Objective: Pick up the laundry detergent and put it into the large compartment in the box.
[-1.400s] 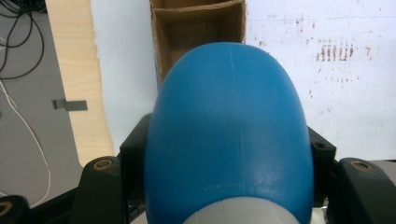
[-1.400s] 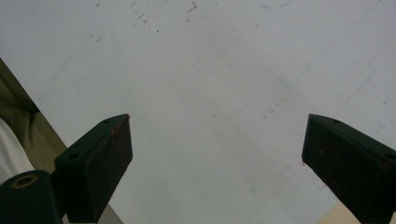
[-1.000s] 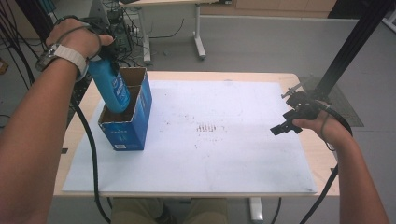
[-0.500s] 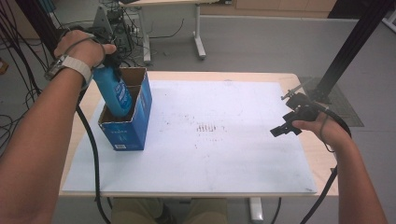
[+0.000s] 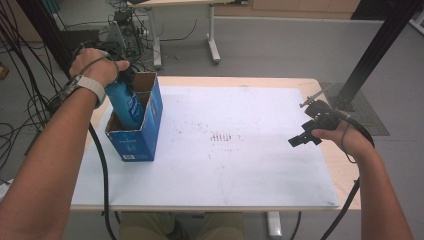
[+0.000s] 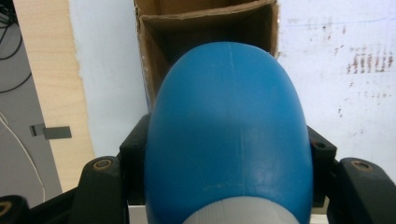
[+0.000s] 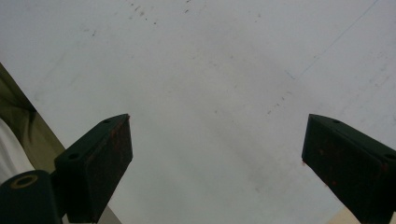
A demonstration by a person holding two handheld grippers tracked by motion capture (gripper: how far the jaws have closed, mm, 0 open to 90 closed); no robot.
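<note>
Progress: blue bottle [image 5: 125, 102] partly lowered into blue carton [image 5: 137, 135], table's 9 o'clock | left gripper [image 6: 224, 154] clamps bottle | right gripper [image 7: 217, 154] wide, empty | remaining: seat, release.

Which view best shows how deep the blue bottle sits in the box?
High view: the blue bottle shows side-on, its lower part inside the blue cardboard box, the left tongs clamped near its top. The left gripper view looks down the bottle's shoulder, hiding depth. The right gripper view faces the white mat.

bottle base [image 5: 122, 117]: hidden inside box [image 5: 134, 142]
bottle cap [image 6: 236, 215]: cut off at the near edge
box print: too small to read
</note>
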